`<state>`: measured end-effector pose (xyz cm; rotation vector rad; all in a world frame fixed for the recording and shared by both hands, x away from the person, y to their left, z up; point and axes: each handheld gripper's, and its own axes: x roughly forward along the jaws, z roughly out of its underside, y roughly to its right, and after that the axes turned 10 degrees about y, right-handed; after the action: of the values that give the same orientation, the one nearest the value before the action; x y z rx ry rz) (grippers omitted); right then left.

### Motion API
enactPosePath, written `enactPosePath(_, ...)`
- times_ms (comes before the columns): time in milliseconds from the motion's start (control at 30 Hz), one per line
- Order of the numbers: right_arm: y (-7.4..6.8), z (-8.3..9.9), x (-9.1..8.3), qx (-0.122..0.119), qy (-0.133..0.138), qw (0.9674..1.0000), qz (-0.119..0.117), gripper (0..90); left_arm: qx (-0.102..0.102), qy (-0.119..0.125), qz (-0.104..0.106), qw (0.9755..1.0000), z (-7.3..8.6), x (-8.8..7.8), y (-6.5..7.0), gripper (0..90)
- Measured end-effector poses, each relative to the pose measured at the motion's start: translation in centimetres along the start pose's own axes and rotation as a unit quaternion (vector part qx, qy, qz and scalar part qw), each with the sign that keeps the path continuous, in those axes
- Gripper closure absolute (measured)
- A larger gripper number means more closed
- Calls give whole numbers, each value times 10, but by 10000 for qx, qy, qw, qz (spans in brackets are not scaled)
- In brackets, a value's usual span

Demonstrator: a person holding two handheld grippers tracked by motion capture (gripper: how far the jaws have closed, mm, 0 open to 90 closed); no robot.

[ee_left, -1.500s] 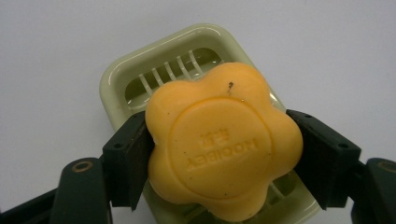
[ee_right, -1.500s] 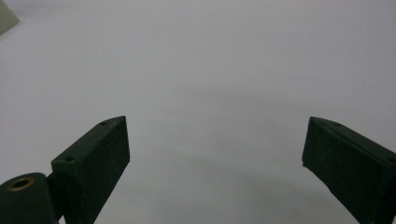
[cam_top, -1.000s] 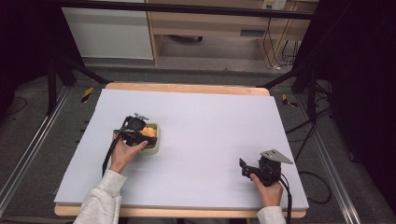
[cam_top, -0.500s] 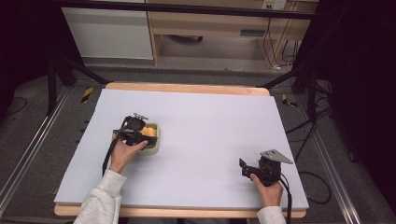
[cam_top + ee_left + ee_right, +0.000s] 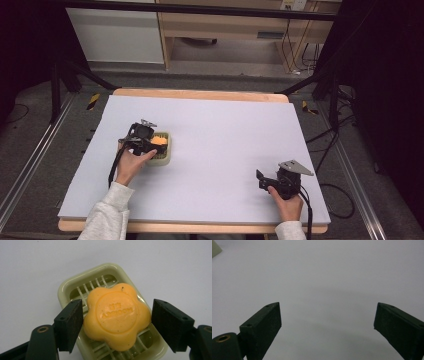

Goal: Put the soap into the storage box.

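An orange flower-shaped soap (image 5: pixel 117 315) lies in a pale green slatted soap dish (image 5: pixel 65 289) on the left part of the lilac table top (image 5: pixel 225 130). My left gripper (image 5: pixel 117 326) hangs over the dish, open, one jaw on each side of the soap and both very close to its edges. In the high view the soap (image 5: pixel 159 141) and dish (image 5: pixel 165 156) sit just right of the left gripper (image 5: pixel 151 142). My right gripper (image 5: pixel 261 179) rests near the table's front right, open and with nothing in it, bare table between its jaws (image 5: pixel 327 322).
The table's wooden rim (image 5: pixel 200 94) shows along the far edge. Metal rails and a black frame flank the table, and cables lie on the floor at the right. A corner of the soap dish (image 5: pixel 215 249) shows far off in the right gripper view.
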<state>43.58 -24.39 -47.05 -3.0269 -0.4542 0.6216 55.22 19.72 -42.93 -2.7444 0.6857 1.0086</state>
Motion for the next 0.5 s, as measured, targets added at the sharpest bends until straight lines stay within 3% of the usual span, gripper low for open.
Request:
enactPosePath(300, 1, 0, -1, -25, 28, 10000, 37, 79, -29, 465, 136, 9988, -4, -19, 4, 239)
enactPosePath(367, 1, 0, -1, -30, 28, 10000, 44, 79, -24, 474, 161, 9987, -3, -21, 4, 232)
enactPosePath(500, 2, 0, -1, 35, 20, 10000, 48, 79, -142, 723, 205, 9971, -1, -29, 8, 227)
